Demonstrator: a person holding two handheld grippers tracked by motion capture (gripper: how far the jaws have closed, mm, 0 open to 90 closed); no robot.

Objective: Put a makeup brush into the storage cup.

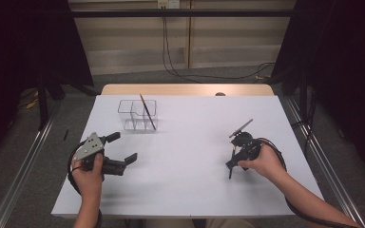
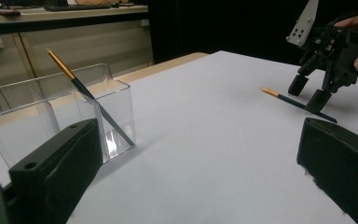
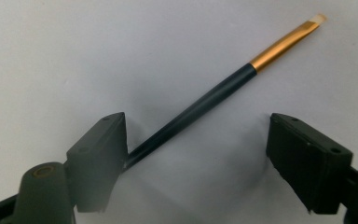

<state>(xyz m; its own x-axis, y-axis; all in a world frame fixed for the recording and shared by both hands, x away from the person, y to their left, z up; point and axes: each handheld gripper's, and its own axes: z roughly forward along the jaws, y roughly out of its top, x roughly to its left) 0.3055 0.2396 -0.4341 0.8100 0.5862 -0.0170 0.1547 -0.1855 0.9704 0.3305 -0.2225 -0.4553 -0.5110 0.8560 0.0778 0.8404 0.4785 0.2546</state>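
Brushes are what I am handling. From the high view, I see my right gripper [image 1: 232,164] pointed down at the white table [image 1: 190,190], a second brush [image 1: 148,111] leaning in the clear organizer [image 1: 137,115]. My left gripper [image 1: 122,147] hovers spread wide, holding nothing.

Left gripper view: the loose brush [image 2: 298,104] lies flat, gold ferrule toward the organizer [image 2: 56,116].

Right gripper view: my jaws stand spread astride the brush [image 3: 219,95]; its long axis runs diagonally, bristles up-right, handle end touching one jaw.
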